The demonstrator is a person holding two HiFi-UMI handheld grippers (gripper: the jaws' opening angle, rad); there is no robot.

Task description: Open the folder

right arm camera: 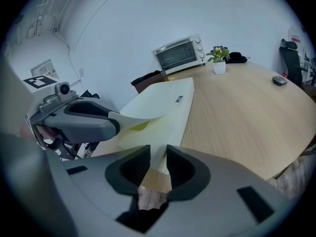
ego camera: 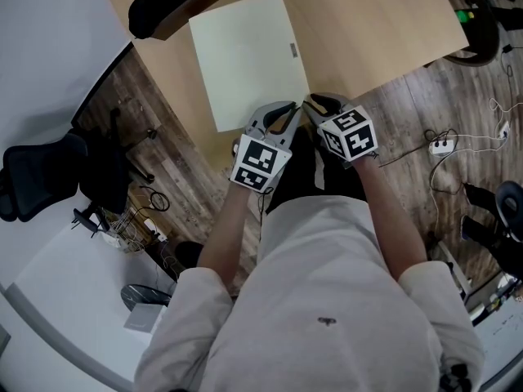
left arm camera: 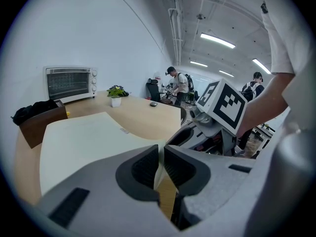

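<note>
Folder (ego camera: 245, 55) is lying on the table (ego camera: 368, 23), near edge — barely started. My left tongs (left arm camera: 161, 162) are pinching its cover (right arm camera: 143, 107), curling it up; my right tongs (right arm camera: 158, 164) are straddling the lower corner, narrowly apart — swinging it fully open remains.

Cream folder (ego camera: 245, 55), near corner lifted

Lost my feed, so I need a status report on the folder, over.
Left gripper shut on cover's near corner, cover curled up. Right gripper open astride lower leaf's corner. Nothing lies on folder.
</note>
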